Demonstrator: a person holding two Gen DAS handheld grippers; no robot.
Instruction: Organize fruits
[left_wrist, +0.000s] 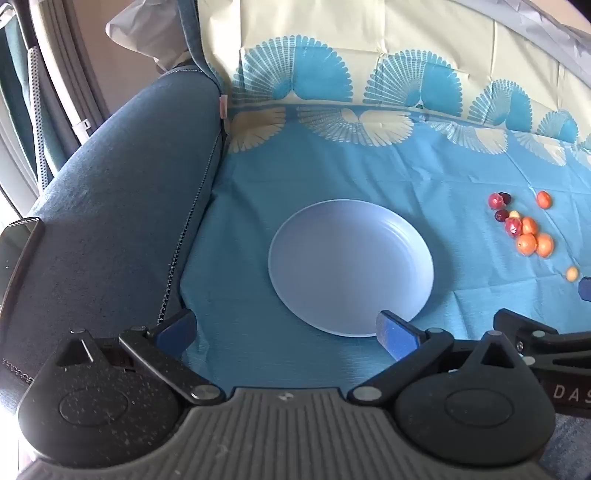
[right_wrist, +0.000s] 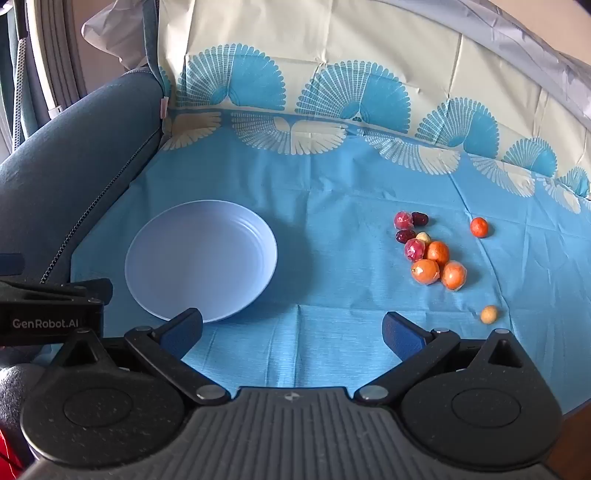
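Left claw (left_wrist: 286, 330) wide, nothing held; right claw (right_wrist: 291, 332) wide, nothing held. Plate (right_wrist: 201, 258) bare, left-centre of right view. Fruits (right_wrist: 430, 254) clustered right of centre on blue cloth (right_wrist: 332, 192), apart from plate

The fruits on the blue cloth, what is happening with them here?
Nothing has been picked up yet. A person holds two grippers over a blue cloth, and both the left gripper and the right gripper are open and empty. The plate has nothing on it. The small fruits, orange, red and dark ones, lie in a loose cluster on the cloth to the right of the plate, with one orange fruit and one pale fruit lying apart.
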